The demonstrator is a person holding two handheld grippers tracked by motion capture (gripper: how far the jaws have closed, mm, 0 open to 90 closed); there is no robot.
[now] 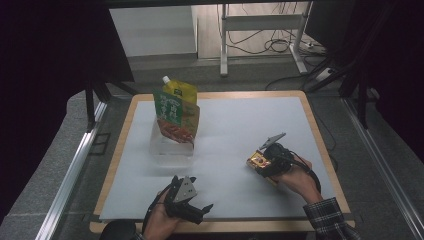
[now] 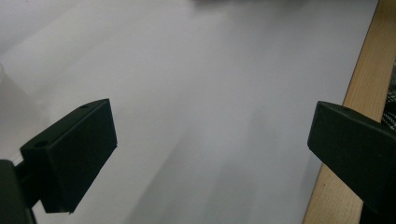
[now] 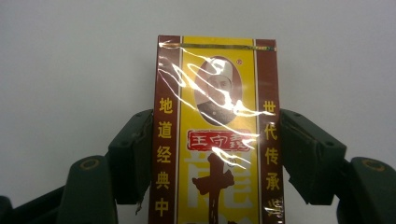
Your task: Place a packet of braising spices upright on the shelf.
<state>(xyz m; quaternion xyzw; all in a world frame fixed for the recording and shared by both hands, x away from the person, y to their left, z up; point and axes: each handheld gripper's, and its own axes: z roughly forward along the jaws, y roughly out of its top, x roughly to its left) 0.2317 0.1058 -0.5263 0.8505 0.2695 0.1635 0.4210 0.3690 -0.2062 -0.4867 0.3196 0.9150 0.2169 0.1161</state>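
Observation:
A small yellow and dark red box (image 3: 215, 135) wrapped in shiny film sits between the jaws of my right gripper (image 3: 215, 149), which is shut on its two long sides. In the high view that box (image 1: 258, 161) is at the right of the white table top, with the right gripper (image 1: 267, 162) just behind it. My left gripper (image 1: 197, 207) rests near the front edge, open, its jaws wide apart over bare white surface (image 2: 201, 116). A green and orange pouch (image 1: 176, 116) and a yellow spouted pouch (image 1: 181, 91) stand in a clear container (image 1: 170, 147) at the back left.
The white surface lies on a wooden board whose edge (image 2: 369, 88) runs close to my left gripper. Metal rails (image 1: 75, 165) flank the table. A white frame and cables (image 1: 270, 35) stand on the floor beyond.

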